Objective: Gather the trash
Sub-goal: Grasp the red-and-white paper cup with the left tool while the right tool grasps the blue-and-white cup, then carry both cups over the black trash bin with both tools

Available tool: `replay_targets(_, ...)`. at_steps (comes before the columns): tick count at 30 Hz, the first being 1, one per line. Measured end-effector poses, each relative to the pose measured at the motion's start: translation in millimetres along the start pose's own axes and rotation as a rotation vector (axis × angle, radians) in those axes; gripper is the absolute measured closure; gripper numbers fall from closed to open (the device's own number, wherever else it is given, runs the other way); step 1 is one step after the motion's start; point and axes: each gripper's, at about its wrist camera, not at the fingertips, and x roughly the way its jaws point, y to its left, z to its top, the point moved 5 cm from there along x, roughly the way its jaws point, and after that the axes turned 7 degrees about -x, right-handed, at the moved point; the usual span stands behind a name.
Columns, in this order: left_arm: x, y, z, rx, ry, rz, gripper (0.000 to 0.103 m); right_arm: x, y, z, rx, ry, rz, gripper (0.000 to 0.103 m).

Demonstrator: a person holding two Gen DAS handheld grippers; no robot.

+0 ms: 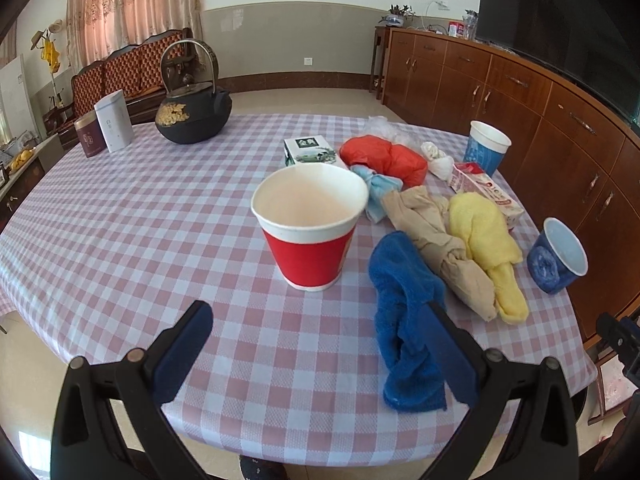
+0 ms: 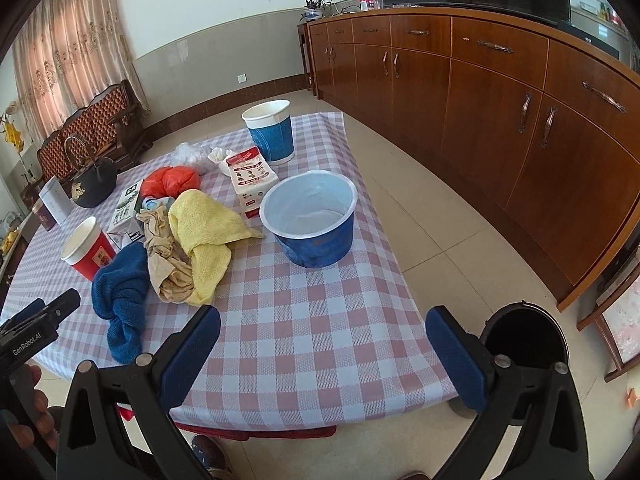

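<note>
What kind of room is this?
Probably a home living or dining room: a table with a checked cloth, a carved wooden sofa by curtains, and a long wooden sideboard with a TV.

Cloths (image 1: 448, 264) heaped on table (image 1: 140, 208), cups (image 1: 310, 224) around, kettle (image 1: 194, 114) behind

Cloth, paper and wood

Terry blue towel (image 1: 404, 320) and yellow towel (image 1: 486, 240) look rough; red paper cup (image 1: 310, 228) smooth; checked counter (image 1: 140, 216) cover woven-textured; wooden cabinet (image 2: 480, 120) glossy.
</note>
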Motion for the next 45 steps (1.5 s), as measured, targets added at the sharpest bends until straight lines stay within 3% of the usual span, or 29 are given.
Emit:
replay_targets(16,54,1,27,-0.003,0.012,-0.01,0.001,74,7,32,-0.058,0.036,-0.037,0.0)
replay_targets(22,64,-2,34,-0.002,0.014,-0.033,0.015,93,8,42,-0.075,0.031,-0.054,0.0)
replay_targets(27,72,-6,34,0.006,0.03,-0.058,0.035,109,7,51,-0.074,0.03,-0.053,0.0)
replay_targets(29,73,-7,34,0.007,0.026,-0.061,0.039,112,6,52,-0.058,0.024,-0.035,0.007)
replay_targets(31,71,-6,35,0.001,0.016,-0.063,0.039,116,6,51,-0.051,0.044,-0.007,0.025)
replay_targets(45,41,3,43,-0.027,-0.041,-0.091,0.043,87,13,54,-0.064,-0.006,0.049,0.026)
